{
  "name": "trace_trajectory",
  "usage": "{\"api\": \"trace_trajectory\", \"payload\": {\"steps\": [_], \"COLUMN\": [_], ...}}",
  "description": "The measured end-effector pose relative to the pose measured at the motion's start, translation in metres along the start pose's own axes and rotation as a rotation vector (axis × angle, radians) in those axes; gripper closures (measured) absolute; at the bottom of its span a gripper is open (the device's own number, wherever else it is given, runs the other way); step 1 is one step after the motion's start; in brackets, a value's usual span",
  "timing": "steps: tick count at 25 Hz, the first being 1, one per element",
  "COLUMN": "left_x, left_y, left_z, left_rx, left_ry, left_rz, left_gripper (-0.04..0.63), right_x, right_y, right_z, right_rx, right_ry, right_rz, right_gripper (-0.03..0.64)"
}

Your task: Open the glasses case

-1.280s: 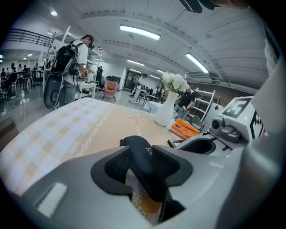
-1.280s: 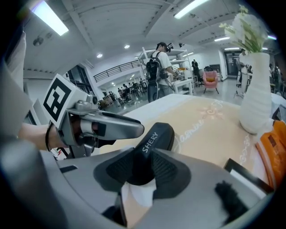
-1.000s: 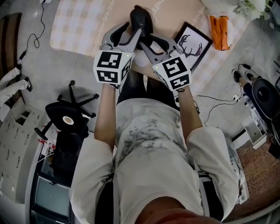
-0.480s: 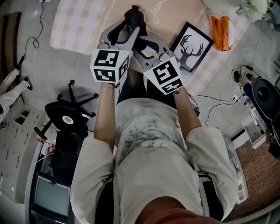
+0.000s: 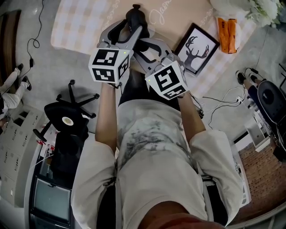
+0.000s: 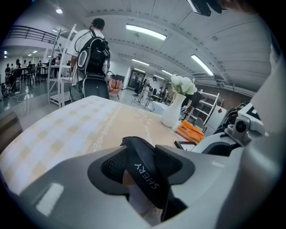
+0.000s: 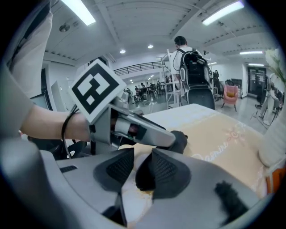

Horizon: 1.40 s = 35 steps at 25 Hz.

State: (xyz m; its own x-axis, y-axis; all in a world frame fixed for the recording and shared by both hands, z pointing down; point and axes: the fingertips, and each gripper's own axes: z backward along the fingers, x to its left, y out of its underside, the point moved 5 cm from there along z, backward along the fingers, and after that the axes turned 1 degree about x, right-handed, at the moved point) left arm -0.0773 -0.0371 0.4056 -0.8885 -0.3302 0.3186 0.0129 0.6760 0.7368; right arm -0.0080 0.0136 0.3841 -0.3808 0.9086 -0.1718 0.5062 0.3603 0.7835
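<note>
The black glasses case (image 5: pixel 135 13), printed SHERY, is up off the beige cloth. In the left gripper view its black band (image 6: pixel 145 167) runs between both pads and touches them. My left gripper (image 5: pixel 130 27) is shut on it; its jaws have just been opening a little with the band still between them. A pale lining (image 6: pixel 143 206) shows under the band. My right gripper (image 5: pixel 140 45) sits just below and right of the left one. Its pads (image 7: pixel 166 172) stand close together on a dark edge of the case (image 7: pixel 142 178), with a pale part (image 7: pixel 134 199) below.
A framed antler picture (image 5: pixel 196 47), an orange packet (image 5: pixel 228 27) and a white vase with flowers (image 6: pixel 172 112) lie to the right on the table (image 5: pixel 80 27). An office chair (image 5: pixel 71 118) and cables are on the floor at the left. A person with a backpack (image 6: pixel 91 53) stands beyond the table.
Both grippers have shifted left in the head view, the right one more, rolling as it went. The case has moved up and left with the left gripper.
</note>
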Motion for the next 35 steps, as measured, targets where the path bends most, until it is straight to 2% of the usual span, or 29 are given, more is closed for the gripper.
{"api": "trace_trajectory", "payload": {"steps": [3, 11, 19, 25, 30, 35], "left_x": [0.002, 0.005, 0.013, 0.022, 0.024, 0.025], "left_y": [0.001, 0.001, 0.003, 0.006, 0.007, 0.005], "left_z": [0.000, 0.001, 0.007, 0.012, 0.014, 0.013], "left_rx": [-0.001, -0.001, -0.002, -0.008, -0.011, -0.015], "left_ry": [0.006, 0.007, -0.012, -0.030, -0.032, -0.034], "left_rz": [0.008, 0.027, 0.038, 0.054, 0.060, 0.061], "left_gripper": [0.383, 0.379, 0.379, 0.380, 0.382, 0.382], "right_x": [-0.002, -0.019, -0.022, -0.024, -0.019, -0.010], "right_y": [0.001, 0.015, 0.030, 0.028, 0.024, 0.020], "right_z": [0.014, 0.024, 0.015, 0.007, 0.005, 0.004], "right_rx": [-0.017, 0.028, 0.073, 0.048, 0.066, 0.109], "right_ry": [0.027, 0.080, -0.031, -0.122, -0.147, -0.125], "right_rz": [-0.023, -0.022, -0.045, -0.086, 0.017, 0.159], "right_gripper": [0.488, 0.488, 0.482, 0.482, 0.494, 0.574]}}
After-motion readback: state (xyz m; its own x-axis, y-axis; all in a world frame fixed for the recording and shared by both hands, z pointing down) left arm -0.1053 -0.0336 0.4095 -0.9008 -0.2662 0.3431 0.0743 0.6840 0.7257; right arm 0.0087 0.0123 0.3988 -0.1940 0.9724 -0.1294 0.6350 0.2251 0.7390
